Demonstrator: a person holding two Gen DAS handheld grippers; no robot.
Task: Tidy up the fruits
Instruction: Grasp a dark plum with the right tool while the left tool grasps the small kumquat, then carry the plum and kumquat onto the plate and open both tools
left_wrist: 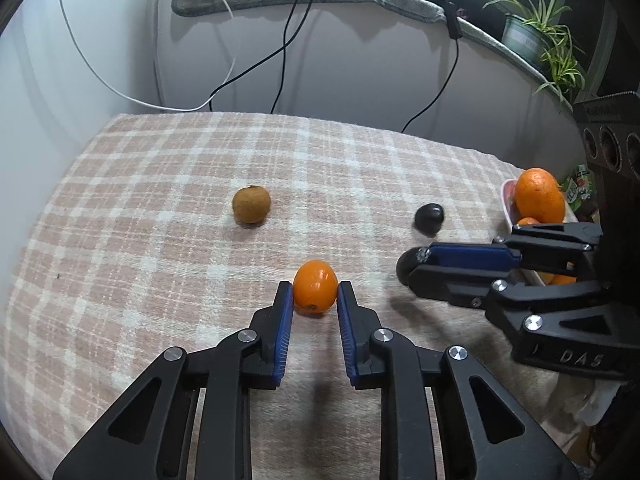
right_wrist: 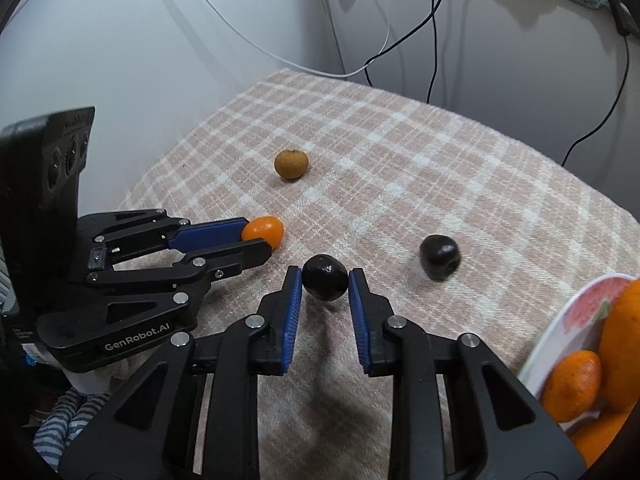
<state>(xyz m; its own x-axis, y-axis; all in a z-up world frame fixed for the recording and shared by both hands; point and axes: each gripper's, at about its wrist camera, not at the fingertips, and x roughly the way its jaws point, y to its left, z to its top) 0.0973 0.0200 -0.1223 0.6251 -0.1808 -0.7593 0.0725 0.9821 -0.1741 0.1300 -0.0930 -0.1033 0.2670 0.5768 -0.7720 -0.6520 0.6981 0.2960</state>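
On the pink checked cloth (left_wrist: 160, 240), a small orange fruit (left_wrist: 315, 286) sits between the blue pads of my left gripper (left_wrist: 315, 294), which is shut on it. The right wrist view shows the same grip from the side, left gripper (right_wrist: 260, 239) and orange fruit (right_wrist: 266, 229). My right gripper (right_wrist: 325, 282) is shut on a dark round fruit (right_wrist: 324, 276), and it reaches in from the right (left_wrist: 414, 262) in the left wrist view. A brown fruit (left_wrist: 251, 205) (right_wrist: 291, 164) and a second dark fruit (left_wrist: 429, 219) (right_wrist: 439, 256) lie loose on the cloth.
A pink-and-white plate (right_wrist: 560, 320) (left_wrist: 505, 200) at the right edge holds a large orange (left_wrist: 538, 196) and smaller ones (right_wrist: 572, 384). Black and white cables (left_wrist: 284, 52) hang down the white wall behind the table. A potted plant (left_wrist: 536, 32) stands at the back right.
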